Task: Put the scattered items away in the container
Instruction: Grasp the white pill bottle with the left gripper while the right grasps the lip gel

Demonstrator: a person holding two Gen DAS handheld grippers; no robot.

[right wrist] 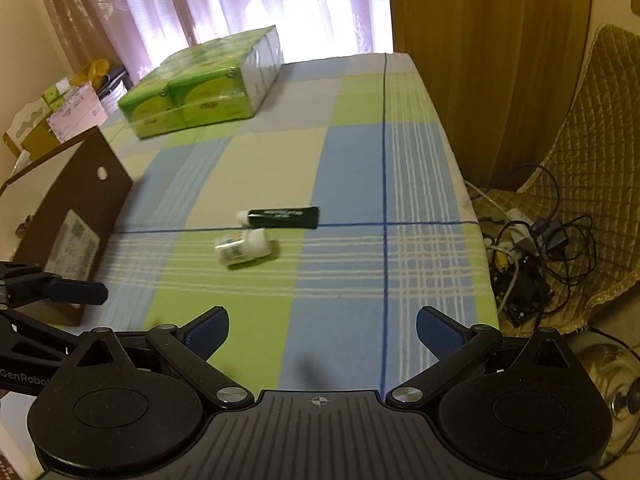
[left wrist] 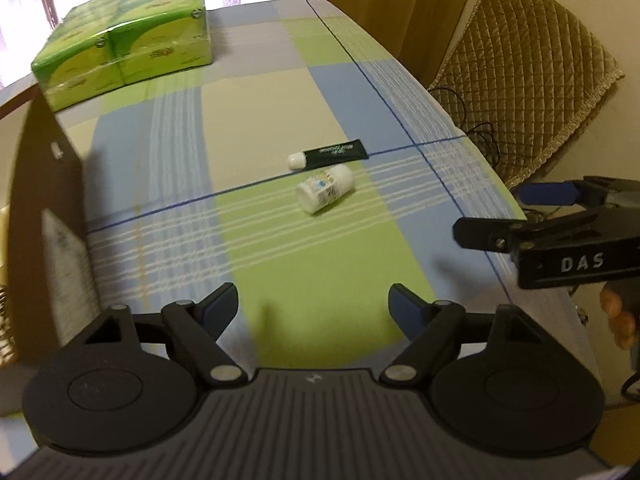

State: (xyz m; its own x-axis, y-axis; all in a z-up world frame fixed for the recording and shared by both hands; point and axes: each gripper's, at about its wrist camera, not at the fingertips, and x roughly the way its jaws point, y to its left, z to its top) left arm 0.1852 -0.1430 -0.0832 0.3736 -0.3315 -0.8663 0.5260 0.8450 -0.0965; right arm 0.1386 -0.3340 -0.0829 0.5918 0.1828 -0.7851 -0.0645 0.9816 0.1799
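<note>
The white bottle (right wrist: 245, 249) lies on its side near the middle of the bench (right wrist: 360, 184), on a green square of the checked cloth (right wrist: 248, 152) that covers it. Its long axis runs roughly left to right, tilted a little: in the right wrist view the cap end points right and slightly away, the flat base left and toward the camera. Just behind it, close but whether touching I cannot tell, lies a dark green tube (right wrist: 282, 217), also flat, its long axis nearly parallel to the bottle's; its white cap points left and its crimped end right, the tube lying along a thin blue line in the cloth.

At the left edge of the bench stands a brown cardboard box (right wrist: 76, 208), its wall upright with a printed label and a small hole near the top. Far back on the left sits a wrapped green pack of tissues (right wrist: 200, 92).

The left claw (left wrist: 313, 304) hovers above the near part of the bench, level and aimed forward at the two items, its jaws spread wide with nothing between them. The right claw (right wrist: 322, 330) sits to its right, likewise aimed forward over the cloth, jaws wide apart and empty. Fingers (left wrist: 620, 318) of the person's hand show under it in the left wrist view.
</note>
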